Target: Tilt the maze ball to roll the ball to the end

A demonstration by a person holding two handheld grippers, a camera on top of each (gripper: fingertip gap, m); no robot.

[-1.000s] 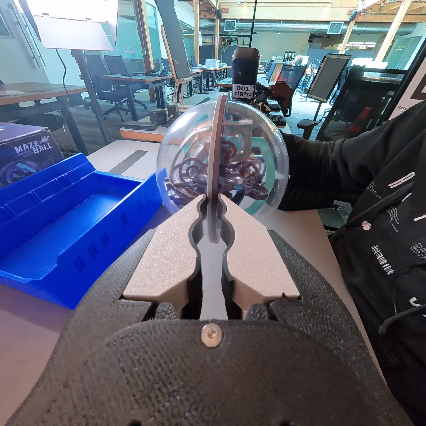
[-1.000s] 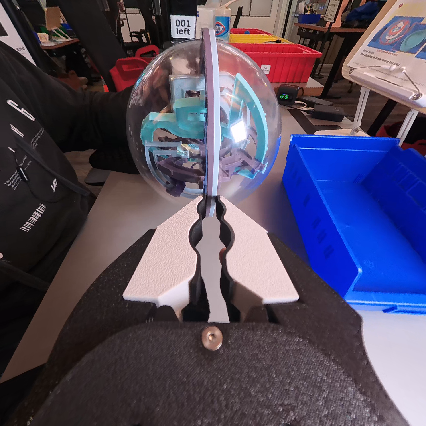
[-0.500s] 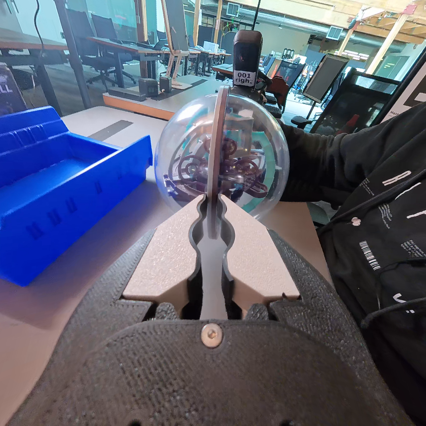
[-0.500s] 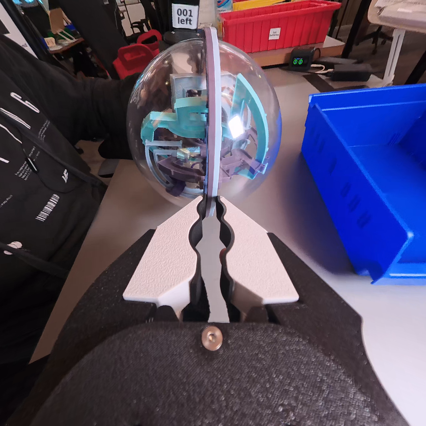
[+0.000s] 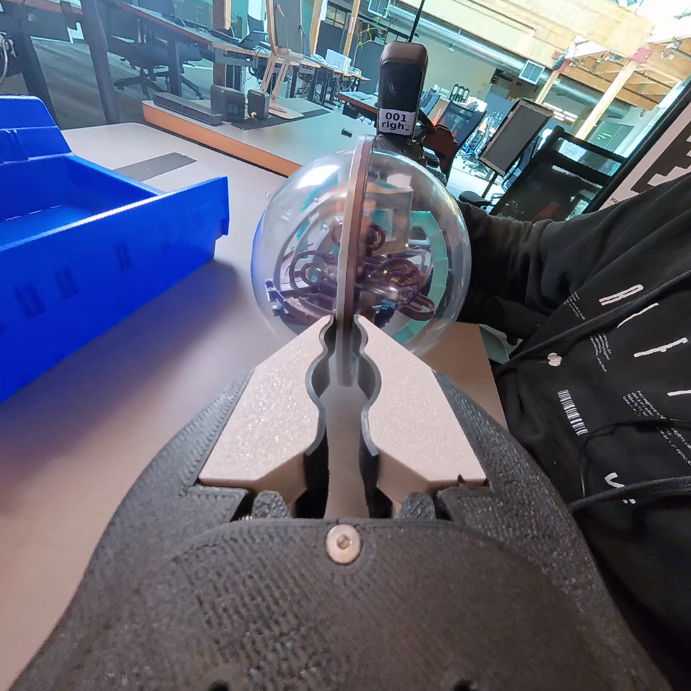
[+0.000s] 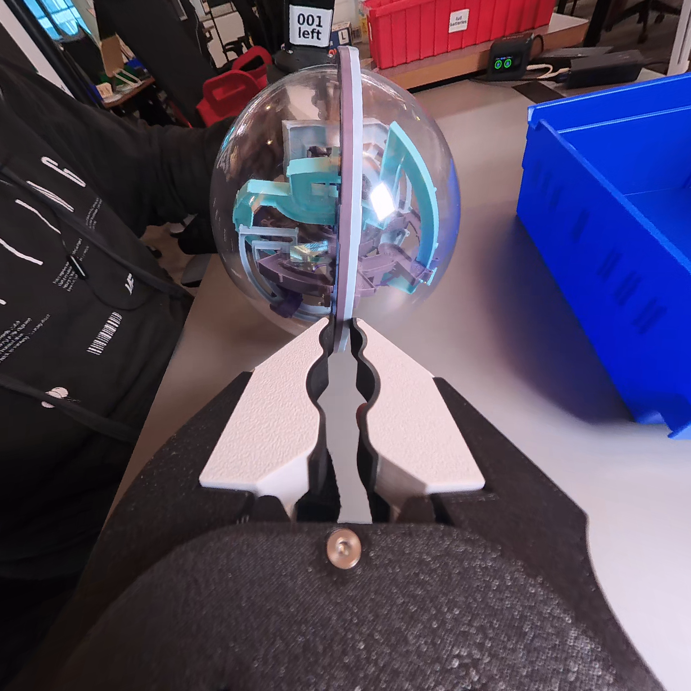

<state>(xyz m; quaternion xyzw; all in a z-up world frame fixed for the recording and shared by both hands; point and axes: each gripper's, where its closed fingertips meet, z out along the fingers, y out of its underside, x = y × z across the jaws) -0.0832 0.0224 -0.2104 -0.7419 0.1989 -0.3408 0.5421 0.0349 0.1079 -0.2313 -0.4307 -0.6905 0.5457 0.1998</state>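
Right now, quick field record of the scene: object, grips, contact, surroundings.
object: maze ball, clear sphere with teal and purple tracks inside
left gripper: shut on the ball's flat rim
right gripper: shut on the rim from the opposite side
rim orientation: near vertical in both wrist views
contact: ball held above the table
small ball inside: cannot tell its position
blue bin: on the table beside the ball, apart from it
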